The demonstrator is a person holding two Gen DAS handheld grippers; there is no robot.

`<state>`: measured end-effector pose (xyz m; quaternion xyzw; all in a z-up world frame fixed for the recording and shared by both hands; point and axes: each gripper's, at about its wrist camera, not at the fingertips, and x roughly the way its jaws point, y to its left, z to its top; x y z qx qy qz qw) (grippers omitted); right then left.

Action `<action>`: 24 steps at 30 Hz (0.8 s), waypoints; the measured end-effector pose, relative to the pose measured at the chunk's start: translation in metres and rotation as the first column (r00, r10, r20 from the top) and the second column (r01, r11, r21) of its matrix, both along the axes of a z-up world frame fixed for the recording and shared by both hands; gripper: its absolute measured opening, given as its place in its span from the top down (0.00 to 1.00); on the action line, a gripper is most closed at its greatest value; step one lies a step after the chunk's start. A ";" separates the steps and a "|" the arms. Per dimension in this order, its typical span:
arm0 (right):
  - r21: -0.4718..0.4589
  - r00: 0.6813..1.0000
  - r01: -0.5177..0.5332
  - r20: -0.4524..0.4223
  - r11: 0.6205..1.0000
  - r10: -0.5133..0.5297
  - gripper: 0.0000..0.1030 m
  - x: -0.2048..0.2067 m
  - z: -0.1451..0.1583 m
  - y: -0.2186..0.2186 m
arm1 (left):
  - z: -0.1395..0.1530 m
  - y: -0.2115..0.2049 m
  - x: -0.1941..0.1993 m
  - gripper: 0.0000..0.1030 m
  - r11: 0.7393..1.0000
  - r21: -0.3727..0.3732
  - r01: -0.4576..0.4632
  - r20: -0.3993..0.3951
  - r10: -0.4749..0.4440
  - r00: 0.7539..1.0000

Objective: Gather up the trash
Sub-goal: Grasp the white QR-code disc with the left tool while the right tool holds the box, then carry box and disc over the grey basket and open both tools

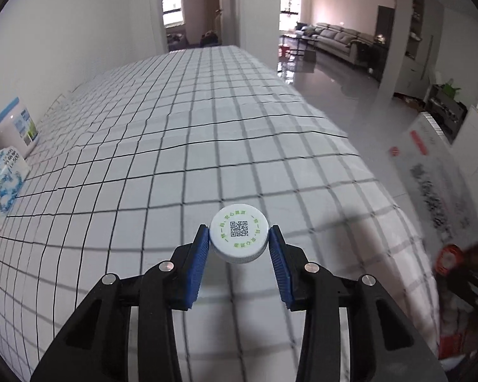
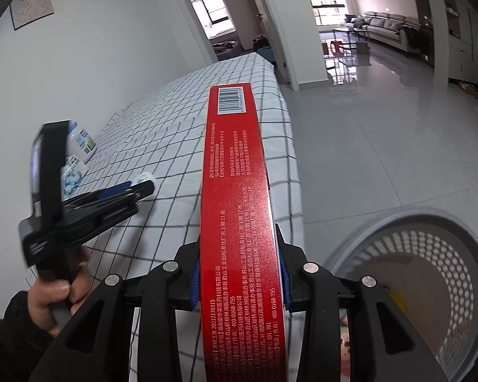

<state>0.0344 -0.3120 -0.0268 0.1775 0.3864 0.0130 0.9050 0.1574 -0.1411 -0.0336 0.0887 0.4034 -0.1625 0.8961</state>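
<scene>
My left gripper (image 1: 239, 238) is shut on a white bottle cap (image 1: 239, 237) with a green-printed QR code, held above the checked tablecloth (image 1: 175, 146). My right gripper (image 2: 239, 251) is shut on a long red box (image 2: 235, 191), gripped on its narrow sides, its barcode end pointing away over the table's right edge. The left gripper (image 2: 143, 186) also shows in the right wrist view, at left, with the cap (image 2: 146, 178) at its tip. A grey perforated waste basket (image 2: 430, 273) stands on the floor at lower right, below and right of the red box.
A white-and-blue canister (image 1: 14, 125) and a blue-patterned tissue pack (image 1: 1, 181) sit at the table's left edge by the wall. The red box appears blurred at right in the left wrist view (image 1: 430, 172). Glossy floor (image 2: 382, 127) lies right of the table.
</scene>
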 end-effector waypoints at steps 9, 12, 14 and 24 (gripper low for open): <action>-0.001 0.987 0.161 -0.018 0.987 -0.161 0.66 -0.073 -0.014 -0.034 | 0.021 -0.048 -0.086 0.63 0.987 -0.039 0.158 0.054 -0.156 0.986; -0.009 0.976 0.218 -0.021 0.976 -0.218 0.66 -0.095 -0.016 -0.048 | 0.022 -0.071 -0.111 0.63 0.976 -0.048 0.214 0.068 -0.210 0.975; -0.013 0.967 0.254 -0.030 0.967 -0.254 0.66 -0.108 -0.019 -0.059 | 0.019 -0.082 -0.120 0.63 0.969 -0.056 0.242 0.061 -0.239 0.969; -0.032 0.931 0.353 -0.092 0.935 -0.354 0.66 -0.152 -0.032 -0.095 | -0.008 -0.143 -0.149 0.63 0.933 -0.042 0.356 -0.004 -0.357 0.934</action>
